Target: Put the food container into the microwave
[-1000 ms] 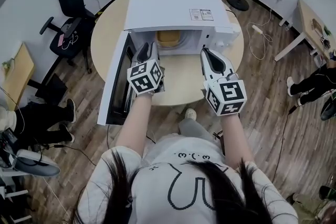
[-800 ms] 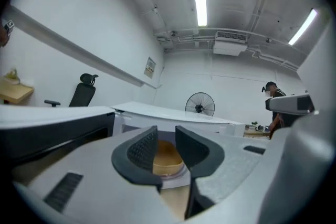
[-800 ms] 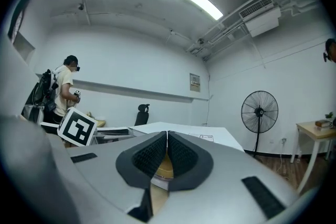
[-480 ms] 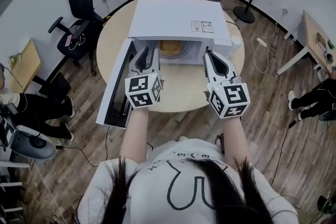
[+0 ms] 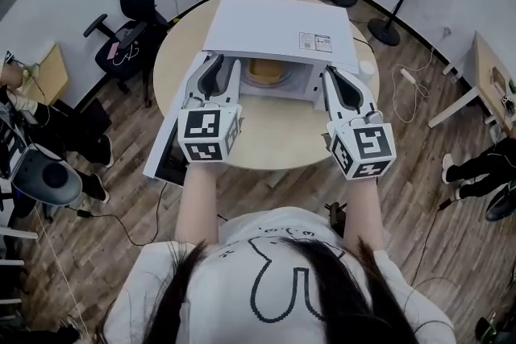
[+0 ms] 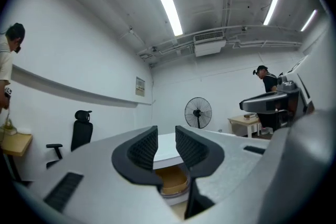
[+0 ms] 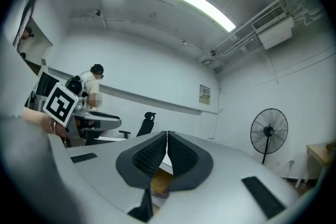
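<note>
Inside the microwave, on the round table, we note the food container already sitting in the cavity. It is tan and round, and neither tool touches it.

Left gripper: jaws apart and nothing between them. Its own view shows only the container well beyond the gap. It hangs just in front of the cavity mouth, at the door side.

Right gripper: jaws closed together, pads meeting at the tips, nothing pinched. It is held near the cavity's right edge, clear of the microwave.

The door stands fully open, swung out to the person's left.

Judgement: the placing step looks done, since the container is in and released. The turntable is hidden, so we cannot tell whether the container sits centred. Only closing the door might remain, if the task counts it. The left gripper is nearer the door, and its open jaws could push the door shut.
</note>
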